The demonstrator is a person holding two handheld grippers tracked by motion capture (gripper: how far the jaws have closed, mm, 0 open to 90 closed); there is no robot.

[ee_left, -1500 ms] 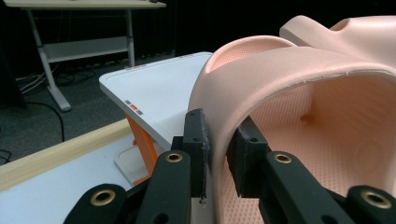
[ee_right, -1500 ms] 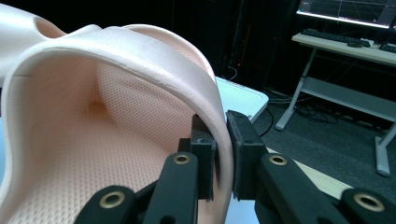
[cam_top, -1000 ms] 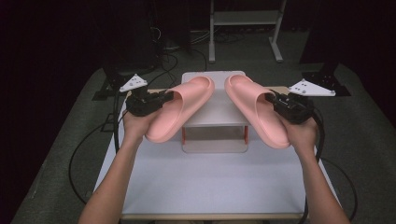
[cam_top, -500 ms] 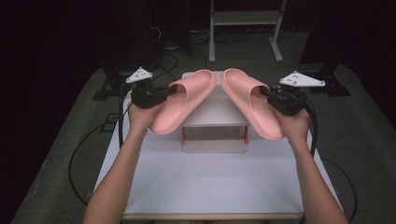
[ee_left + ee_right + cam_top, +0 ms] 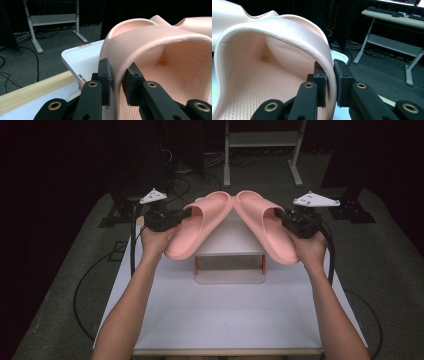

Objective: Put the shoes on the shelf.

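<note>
Two pink foam slippers are held in the air over a small white two-tier rack [image 5: 230,270]. My left gripper [image 5: 183,214] is shut on the strap edge of the left slipper [image 5: 197,227]; its jaws pinch the strap [image 5: 150,50] from both sides around [image 5: 117,82]. My right gripper [image 5: 283,220] is shut on the strap of the right slipper [image 5: 267,227]; the strap [image 5: 287,32] runs between the jaws around [image 5: 330,85]. The slippers' toe ends meet above the rack's top, and their heels slope down toward me.
The white table [image 5: 225,320] reaches to its wooden front edge. Cables lie on the grey floor at the left [image 5: 85,290]. A white metal stand [image 5: 260,145] is behind the table, and a desk with keyboards [image 5: 392,17] is off to the right.
Both hands have carried the slippers away from me and a little inward. The slippers' toe ends have come closer together above the rack. Both grips are unchanged.
</note>
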